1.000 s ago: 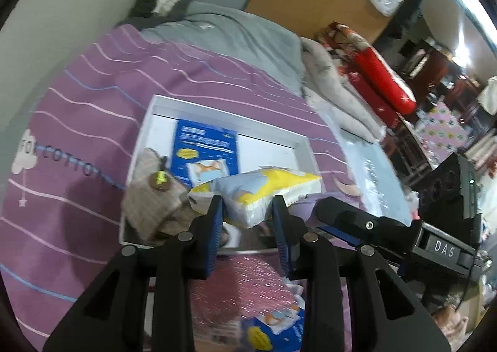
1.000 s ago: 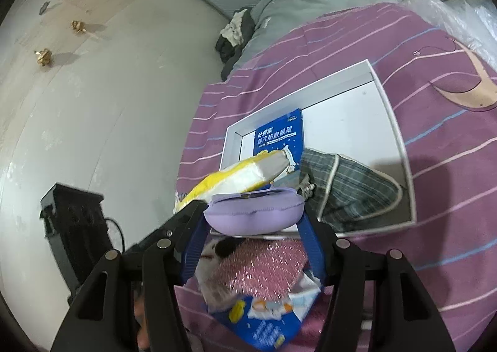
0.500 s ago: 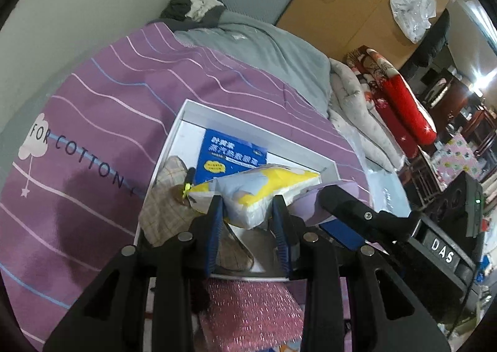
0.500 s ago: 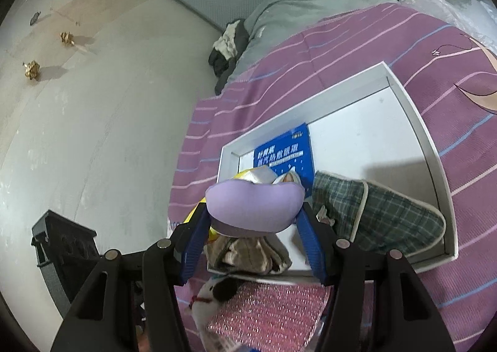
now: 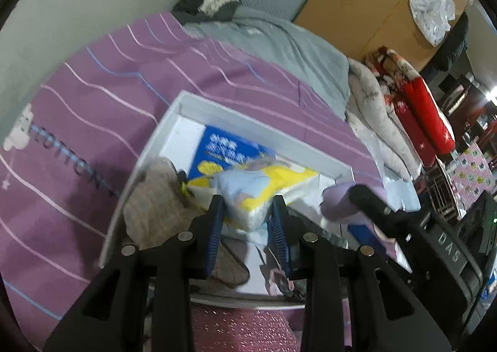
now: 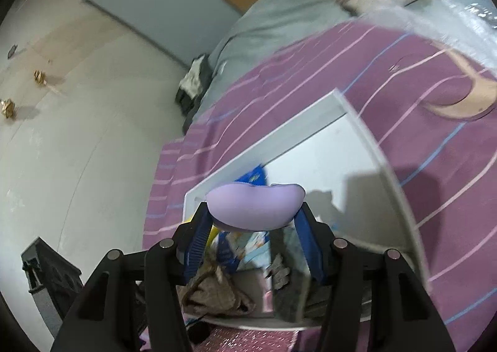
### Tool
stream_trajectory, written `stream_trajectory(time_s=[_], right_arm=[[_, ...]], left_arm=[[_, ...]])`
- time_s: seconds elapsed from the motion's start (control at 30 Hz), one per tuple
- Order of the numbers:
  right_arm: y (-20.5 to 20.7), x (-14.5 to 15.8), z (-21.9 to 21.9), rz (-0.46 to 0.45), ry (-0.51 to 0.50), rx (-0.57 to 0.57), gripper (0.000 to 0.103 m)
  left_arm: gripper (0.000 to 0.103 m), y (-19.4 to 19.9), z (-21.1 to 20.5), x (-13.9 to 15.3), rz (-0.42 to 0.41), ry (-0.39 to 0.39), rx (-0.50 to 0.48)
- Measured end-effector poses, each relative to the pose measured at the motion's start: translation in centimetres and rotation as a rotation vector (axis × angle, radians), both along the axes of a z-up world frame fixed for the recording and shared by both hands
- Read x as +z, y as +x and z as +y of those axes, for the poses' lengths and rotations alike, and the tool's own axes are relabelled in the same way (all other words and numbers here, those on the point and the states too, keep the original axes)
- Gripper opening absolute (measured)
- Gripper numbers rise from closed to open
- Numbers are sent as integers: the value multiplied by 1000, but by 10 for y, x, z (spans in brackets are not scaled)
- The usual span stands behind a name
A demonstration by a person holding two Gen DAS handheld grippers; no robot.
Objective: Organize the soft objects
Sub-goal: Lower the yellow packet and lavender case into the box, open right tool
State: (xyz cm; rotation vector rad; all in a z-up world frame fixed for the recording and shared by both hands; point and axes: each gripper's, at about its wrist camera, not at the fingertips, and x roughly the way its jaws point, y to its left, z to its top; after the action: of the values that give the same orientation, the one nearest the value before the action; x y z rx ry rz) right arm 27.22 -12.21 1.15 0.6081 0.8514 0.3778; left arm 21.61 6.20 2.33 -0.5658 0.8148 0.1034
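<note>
Since a second ago both tools have come forward over the white tray, which now fills more of each view; the pink sparkly pouch and blue packet that lay under the fingers have slid almost out of sight at the bottom edge. The right tool's jaws have just been closing a little, with the pad still between them.

The left tool (image 5: pixel 247 215) is clenched on a soft yellow and pale blue packet (image 5: pixel 251 187), its blue-padded fingers (image 5: pixel 214 227) pressing both sides. The packet hangs over the near part of the white tray (image 5: pixel 248 117). The right tool (image 6: pixel 253 224) grips a lilac cushioned pad (image 6: pixel 254 206) across its width, held above the tray's near left corner.

Inside the tray, a blue printed packet (image 5: pixel 223 150) lies flat toward the far wall. A beige checked cloth (image 5: pixel 155 206) is bunched at the near left, over the rim. A dark green checked cloth (image 6: pixel 289 296) sits under the right tool, blurred.

The tray rests on a purple striped bedcover (image 5: pixel 93 97) on the bed. Beyond it lie a grey blanket (image 5: pixel 279 41) and a red quilt roll (image 5: pixel 425 116).
</note>
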Motion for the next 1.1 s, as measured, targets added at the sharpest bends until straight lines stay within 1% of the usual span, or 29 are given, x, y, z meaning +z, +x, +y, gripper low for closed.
stream_trajectory(time_s=[0.1,0.17,0.23,0.3,0.33,0.5,0.57,0.63,0.77,0.8,0.87,0.97,1.07,1.1], right_arm=[[-1,1,-8,-7,-14,-39,55],[-1,0,-13,-7,-14,-52,55],[1,-2,-16,0,-21,-60,55],[2,-6,-18,7,-29,-72,55],[4,-9,-18,14,-36,-73,55],[13,-19,-14,65,-91,-72,55],[14,-19,-12,75,-110,-74,55],[17,-18,-11,90,-121,-78,55],[32,-20,-6,118,-121,-70,55],[36,-21,-4,123,-139,-79,55],[42,-22,0,119,-175,-86,55],[48,-21,0,112,-171,-95,56],[47,-21,-2,85,-152,-114,61],[45,-22,-2,75,-152,-121,64]], left_arm=[[33,3,-7,-7,51,-7,-21],[33,8,-10,-14,106,3,-32],[33,12,-13,-22,155,-17,-62],[33,12,-15,-28,187,-37,-65],[34,11,-16,-27,179,-28,-62],[42,7,-24,-24,168,15,-96],[48,7,-24,-23,154,17,-104],[53,3,-23,-20,123,23,-97],[54,-1,-20,-14,76,75,-64],[54,-2,-19,-14,73,80,-61],[54,-1,-17,-15,72,69,-62],[54,0,-15,-16,71,58,-65],[54,1,-16,-16,71,61,-67],[54,1,-16,-16,72,64,-68]])
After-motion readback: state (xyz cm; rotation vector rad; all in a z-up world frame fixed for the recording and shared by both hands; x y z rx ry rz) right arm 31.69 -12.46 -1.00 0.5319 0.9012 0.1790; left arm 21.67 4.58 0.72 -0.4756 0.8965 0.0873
